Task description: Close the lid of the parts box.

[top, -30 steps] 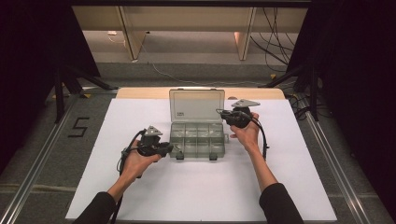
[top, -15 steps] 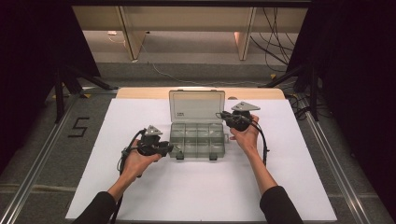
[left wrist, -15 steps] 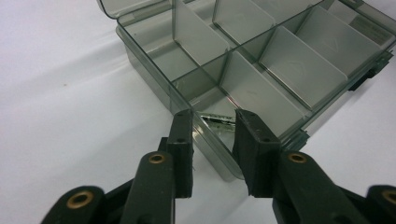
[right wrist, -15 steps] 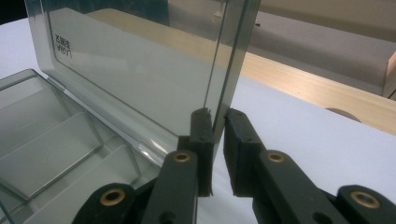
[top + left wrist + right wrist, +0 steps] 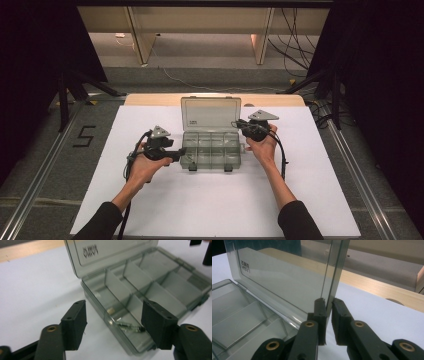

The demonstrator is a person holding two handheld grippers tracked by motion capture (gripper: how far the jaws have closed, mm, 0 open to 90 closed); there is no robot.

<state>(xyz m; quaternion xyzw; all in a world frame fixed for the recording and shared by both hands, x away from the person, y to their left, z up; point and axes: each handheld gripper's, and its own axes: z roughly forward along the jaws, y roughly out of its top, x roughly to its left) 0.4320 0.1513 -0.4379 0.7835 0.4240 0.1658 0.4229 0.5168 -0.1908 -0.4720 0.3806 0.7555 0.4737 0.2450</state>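
Little has shifted over the last second: right tongs (image 5: 329,315) still pinch the upright lid (image 5: 287,277); left tongs (image 5: 113,327), wide open and empty, stay at the box's (image 5: 211,150) 9 o'clock side. Lid likely closes next.

Lid (image 5: 287,277) top beyond frame edge

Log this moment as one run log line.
right gripper: shut on lid edge, lid upright | left gripper: open, at organizer box left end | table: white
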